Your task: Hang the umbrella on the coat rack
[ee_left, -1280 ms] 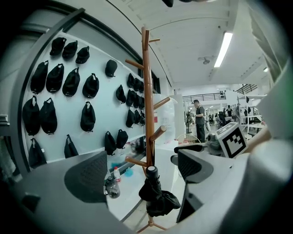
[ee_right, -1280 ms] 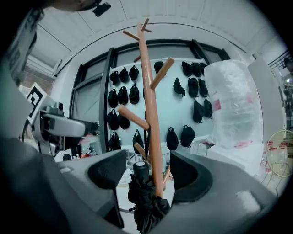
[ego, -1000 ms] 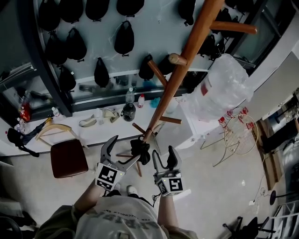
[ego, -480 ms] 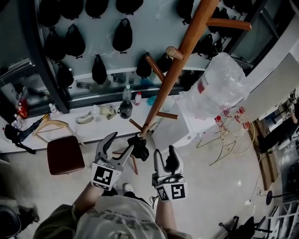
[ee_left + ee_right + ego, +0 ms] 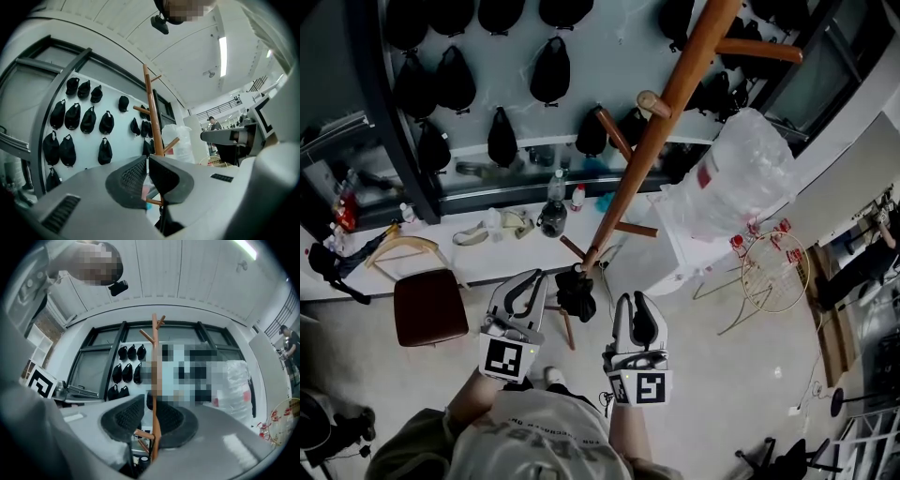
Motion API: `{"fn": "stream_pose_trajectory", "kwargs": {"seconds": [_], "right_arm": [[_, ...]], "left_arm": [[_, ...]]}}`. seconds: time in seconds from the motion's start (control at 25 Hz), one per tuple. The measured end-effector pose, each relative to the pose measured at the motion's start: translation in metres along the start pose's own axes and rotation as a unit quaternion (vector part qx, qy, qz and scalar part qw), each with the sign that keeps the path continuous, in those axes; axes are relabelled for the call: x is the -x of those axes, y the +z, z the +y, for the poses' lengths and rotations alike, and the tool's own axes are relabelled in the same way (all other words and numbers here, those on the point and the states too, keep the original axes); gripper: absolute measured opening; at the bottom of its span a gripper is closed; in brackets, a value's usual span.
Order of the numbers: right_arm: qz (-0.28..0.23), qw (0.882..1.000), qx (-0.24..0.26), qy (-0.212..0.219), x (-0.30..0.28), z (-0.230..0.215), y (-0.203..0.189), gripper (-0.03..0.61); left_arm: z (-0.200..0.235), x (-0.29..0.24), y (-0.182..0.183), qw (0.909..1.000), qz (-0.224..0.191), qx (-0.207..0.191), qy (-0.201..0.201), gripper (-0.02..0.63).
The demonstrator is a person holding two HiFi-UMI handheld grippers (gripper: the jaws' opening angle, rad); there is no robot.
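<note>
A small black folded umbrella [image 5: 577, 292] hangs from a low peg of the wooden coat rack [image 5: 656, 141], close to its base. My left gripper [image 5: 536, 279] is just left of the umbrella, apart from it, its jaws shut with nothing between them. To the right of the umbrella, my right gripper [image 5: 636, 302] holds nothing; its jaws are closing and only a narrow gap is left. In the left gripper view the rack pole [image 5: 153, 126] rises beyond the shut left gripper [image 5: 146, 164]. In the right gripper view the pole [image 5: 155, 348] shows through the slit of the right gripper [image 5: 146, 404].
A brown stool [image 5: 429, 307] stands on the floor at the left, with a wooden hanger [image 5: 408, 251] on the white ledge behind it. A dark bottle [image 5: 555, 211] stands on that ledge. A big clear plastic bag [image 5: 741, 178] and a wire basket [image 5: 776, 272] are at the right. Black caps [image 5: 550, 70] hang on the wall.
Both grippers' jaws have gone from wide open to nearly together. The left gripper has drawn away from the umbrella, which stays hanging on the low peg.
</note>
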State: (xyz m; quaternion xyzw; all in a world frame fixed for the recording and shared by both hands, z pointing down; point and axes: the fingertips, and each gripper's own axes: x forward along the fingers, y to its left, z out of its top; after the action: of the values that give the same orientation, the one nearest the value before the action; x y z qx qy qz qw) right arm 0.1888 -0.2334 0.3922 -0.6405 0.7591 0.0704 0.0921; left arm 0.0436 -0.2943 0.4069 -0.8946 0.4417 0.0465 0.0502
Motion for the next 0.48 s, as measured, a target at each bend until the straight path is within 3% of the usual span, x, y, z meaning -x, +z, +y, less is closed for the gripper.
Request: {"fn": "stream_pose_trajectory", "kwargs": {"seconds": [0.08, 0.16, 0.48], "right_arm": [[0.003, 1.000, 0.008, -0.004, -0.001, 0.001, 0.001, 0.078], [0.006, 1.000, 0.018, -0.014, -0.002, 0.002, 0.001, 0.003], [-0.005, 0.999, 0.035, -0.019, -0.003, 0.005, 0.014, 0.002]], "left_arm": [[0.000, 0.001, 0.004, 1.0000, -0.004, -0.002, 0.000, 0.016], [-0.001, 0.002, 0.008, 1.0000, -0.007, -0.003, -0.001, 0.011], [-0.005, 0.003, 0.019, 0.9997, -0.020, 0.010, -0.012, 0.011]]}}
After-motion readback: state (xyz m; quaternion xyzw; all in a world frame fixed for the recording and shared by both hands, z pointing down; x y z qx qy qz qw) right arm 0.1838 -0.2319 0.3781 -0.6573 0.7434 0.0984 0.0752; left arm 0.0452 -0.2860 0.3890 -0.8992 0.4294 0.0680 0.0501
